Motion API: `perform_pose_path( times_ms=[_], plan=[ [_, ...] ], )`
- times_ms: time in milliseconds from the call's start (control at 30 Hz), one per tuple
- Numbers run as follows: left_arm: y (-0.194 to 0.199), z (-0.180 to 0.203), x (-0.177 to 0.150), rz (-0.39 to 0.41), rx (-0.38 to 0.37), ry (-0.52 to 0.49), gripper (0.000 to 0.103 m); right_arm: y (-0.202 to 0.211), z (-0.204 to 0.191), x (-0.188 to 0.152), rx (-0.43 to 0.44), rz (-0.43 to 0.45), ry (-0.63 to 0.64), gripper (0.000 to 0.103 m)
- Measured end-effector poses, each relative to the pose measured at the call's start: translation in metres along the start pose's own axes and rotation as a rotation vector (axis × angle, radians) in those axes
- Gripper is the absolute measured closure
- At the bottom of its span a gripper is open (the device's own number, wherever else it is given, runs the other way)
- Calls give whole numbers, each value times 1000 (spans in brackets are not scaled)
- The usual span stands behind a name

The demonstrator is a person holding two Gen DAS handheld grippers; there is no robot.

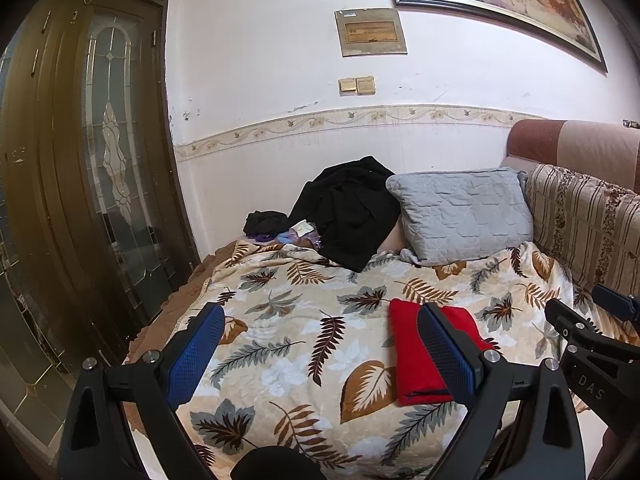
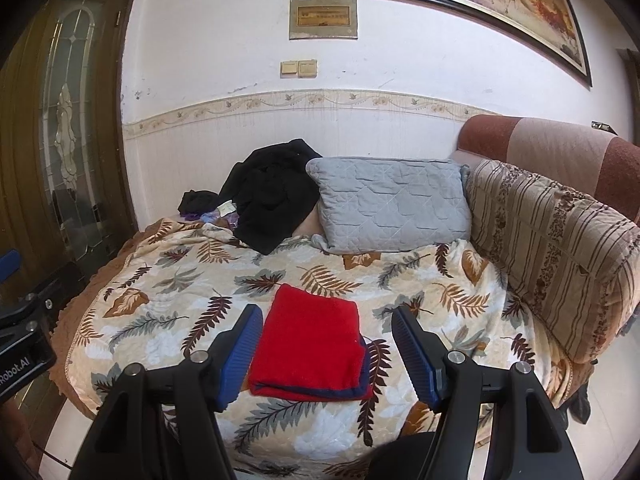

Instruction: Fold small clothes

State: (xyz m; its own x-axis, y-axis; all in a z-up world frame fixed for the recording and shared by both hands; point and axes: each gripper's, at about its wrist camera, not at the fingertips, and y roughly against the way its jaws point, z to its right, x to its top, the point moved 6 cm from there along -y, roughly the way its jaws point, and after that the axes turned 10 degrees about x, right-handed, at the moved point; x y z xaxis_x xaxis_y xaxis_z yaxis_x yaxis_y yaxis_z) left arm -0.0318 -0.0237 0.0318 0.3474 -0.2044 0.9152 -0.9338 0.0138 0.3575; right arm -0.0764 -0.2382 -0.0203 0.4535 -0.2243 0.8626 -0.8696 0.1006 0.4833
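Leaf-printed bedding covers the bed [image 2: 168, 288], with a grey pillow [image 2: 392, 204] and a heap of black clothes [image 2: 272, 200] up against the wall at its far edge. Nearer me, toward the front edge of the bed, lies the red cloth [image 2: 312, 344], folded into a flat rectangle with a dark blue trim showing along its near and right sides. My right hand-held gripper [image 2: 324, 352] hovers above it with both jaws spread wide and nothing held; my left hand-held gripper [image 1: 320, 348] is likewise open and empty, off to the cloth's left. I judge the cloth light, soft and floppy, likely fleecy rather than slippery, so its layers could slide apart. I would pinch through all the layers at the near corners.
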Motion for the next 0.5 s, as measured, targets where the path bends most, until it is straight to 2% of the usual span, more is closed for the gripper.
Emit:
perform_pose_path(
  times_ms=[500],
  plan=[
    [6, 3, 6, 13, -20, 10, 6, 2, 1, 1, -18, 14, -1, 32]
  ],
)
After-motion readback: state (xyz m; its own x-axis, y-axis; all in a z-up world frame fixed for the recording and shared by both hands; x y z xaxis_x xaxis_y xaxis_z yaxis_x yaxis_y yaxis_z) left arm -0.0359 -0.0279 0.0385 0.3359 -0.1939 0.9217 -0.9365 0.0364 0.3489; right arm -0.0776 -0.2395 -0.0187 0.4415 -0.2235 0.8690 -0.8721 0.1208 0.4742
